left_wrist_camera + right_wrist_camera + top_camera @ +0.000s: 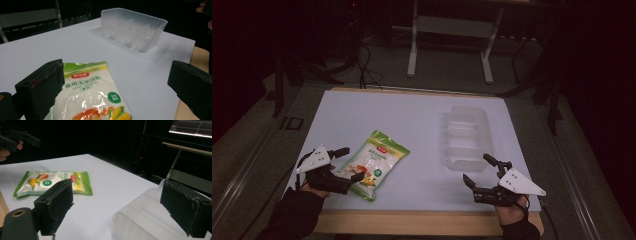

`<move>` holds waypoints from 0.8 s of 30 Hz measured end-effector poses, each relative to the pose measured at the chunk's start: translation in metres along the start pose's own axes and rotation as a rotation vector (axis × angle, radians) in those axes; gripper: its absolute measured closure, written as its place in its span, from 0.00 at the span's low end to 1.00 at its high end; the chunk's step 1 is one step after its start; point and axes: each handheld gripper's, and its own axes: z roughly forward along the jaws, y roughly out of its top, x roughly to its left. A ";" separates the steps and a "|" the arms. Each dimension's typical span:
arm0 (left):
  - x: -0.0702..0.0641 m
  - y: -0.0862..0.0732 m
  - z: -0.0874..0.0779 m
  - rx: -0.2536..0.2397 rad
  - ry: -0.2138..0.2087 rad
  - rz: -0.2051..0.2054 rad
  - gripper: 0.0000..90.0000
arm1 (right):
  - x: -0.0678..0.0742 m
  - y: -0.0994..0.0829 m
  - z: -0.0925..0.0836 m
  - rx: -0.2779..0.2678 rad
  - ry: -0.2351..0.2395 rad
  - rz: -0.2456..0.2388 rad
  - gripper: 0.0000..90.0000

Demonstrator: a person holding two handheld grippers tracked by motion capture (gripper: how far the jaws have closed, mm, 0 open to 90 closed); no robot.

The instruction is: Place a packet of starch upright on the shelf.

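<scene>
A green and white corn starch bag [374, 162] lies flat on the white table [412, 115], left of centre. My left gripper [350, 163] is open at the bag's near left edge, one jaw on each side of that end. In the left gripper view the bag [92, 95] lies between the two black jaws. A clear plastic divided tray [467, 137] stands right of centre. My right gripper [479, 170] is open just in front of the tray's near end. The right gripper view shows the tray [140, 220] close below its jaws and the bag [55, 182] farther off.
The table's wooden front edge [412, 222] runs close to both hands. Beyond the far edge stand a white frame [452, 35] and loose cables [362, 60] on the dark floor. Bare white surface lies between bag and tray.
</scene>
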 end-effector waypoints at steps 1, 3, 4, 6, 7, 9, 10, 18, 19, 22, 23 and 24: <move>0.001 0.002 0.001 0.006 -0.003 0.003 0.01 | 0.000 0.000 0.000 -0.001 0.000 0.000 0.12; 0.002 0.004 0.003 0.009 -0.001 0.004 0.01 | 0.001 0.000 0.000 -0.001 0.003 0.001 0.12; 0.006 0.008 0.007 0.021 -0.009 0.004 0.01 | 0.001 0.000 0.000 0.000 0.005 0.003 0.12; 0.009 0.011 0.012 0.040 -0.010 0.004 0.01 | 0.001 0.000 0.001 0.001 0.009 0.002 0.12; 0.011 0.013 0.015 0.050 -0.011 0.003 0.01 | 0.001 0.000 0.001 0.000 0.011 0.002 0.12; 0.015 0.016 0.019 0.050 -0.015 -0.005 0.01 | 0.001 0.000 0.001 0.001 0.012 0.002 0.12; 0.017 0.017 0.021 0.053 -0.020 -0.011 0.02 | 0.001 0.000 0.001 0.003 0.011 0.001 0.12; 0.030 0.026 0.034 0.066 0.002 -0.017 0.03 | 0.001 -0.001 0.003 0.004 0.017 0.007 0.12; 0.032 0.026 0.036 0.070 0.000 -0.021 0.03 | 0.002 -0.001 0.003 0.005 0.018 0.007 0.12; 0.038 0.028 0.043 0.085 0.004 -0.028 0.03 | 0.002 -0.001 0.003 0.008 0.024 0.005 0.12; 0.039 0.029 0.045 0.085 0.025 -0.023 0.03 | 0.002 -0.001 0.004 0.009 0.026 0.004 0.12; 0.040 0.030 0.047 0.089 0.020 -0.021 0.03 | 0.002 -0.001 0.004 0.008 0.028 0.004 0.12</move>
